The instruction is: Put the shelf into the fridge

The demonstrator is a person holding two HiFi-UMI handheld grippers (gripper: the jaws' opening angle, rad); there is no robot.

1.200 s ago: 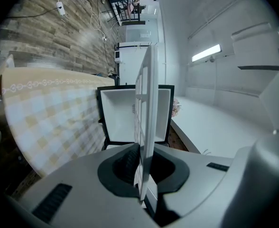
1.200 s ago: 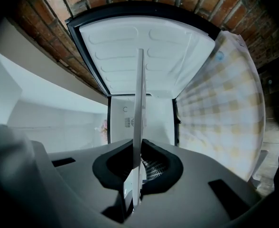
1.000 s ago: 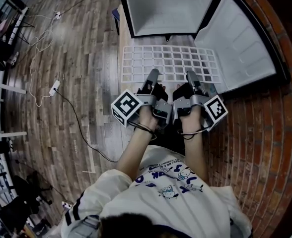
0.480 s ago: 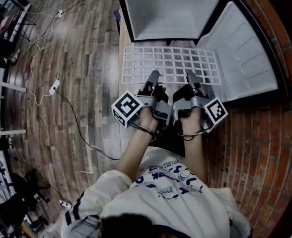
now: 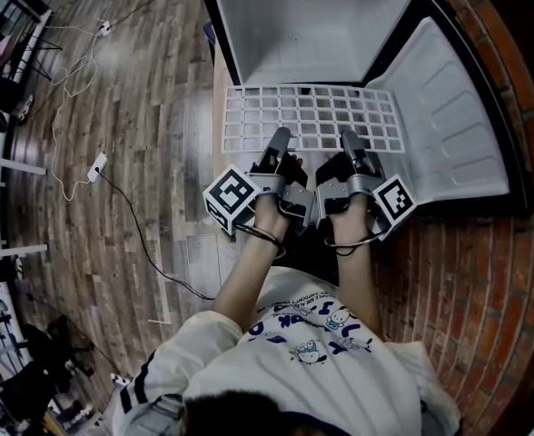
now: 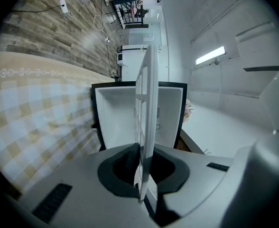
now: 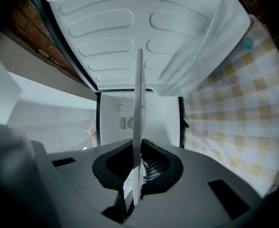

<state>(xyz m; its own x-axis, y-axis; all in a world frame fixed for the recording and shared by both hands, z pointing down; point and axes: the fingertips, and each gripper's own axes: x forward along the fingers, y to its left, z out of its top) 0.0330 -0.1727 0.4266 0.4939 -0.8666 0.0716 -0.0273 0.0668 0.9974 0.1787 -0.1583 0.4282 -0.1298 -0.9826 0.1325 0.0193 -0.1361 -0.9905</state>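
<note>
A white grid shelf (image 5: pixel 314 116) is held flat in front of the open fridge (image 5: pixel 314 21), its far edge at the fridge mouth. My left gripper (image 5: pixel 277 139) is shut on the shelf's near edge, left of centre; my right gripper (image 5: pixel 350 141) is shut on the same edge, right of centre. In the left gripper view the shelf (image 6: pixel 146 118) runs edge-on from the jaws toward the white fridge interior (image 6: pixel 113 122). The right gripper view shows the shelf (image 7: pixel 139 122) edge-on the same way, with the fridge cavity (image 7: pixel 158 120) behind it.
The fridge door (image 5: pixel 449 107) lies swung open to the right, its ribbed liner (image 7: pixel 130 32) showing above my right gripper. A brick surface (image 5: pixel 467 271) is on the right. Wooden floor (image 5: pixel 140 107) with a cable and power strip (image 5: pixel 96 163) is on the left.
Both grippers have carried the shelf forward; its far edge now reaches the fridge opening, and more of the interior shows.
</note>
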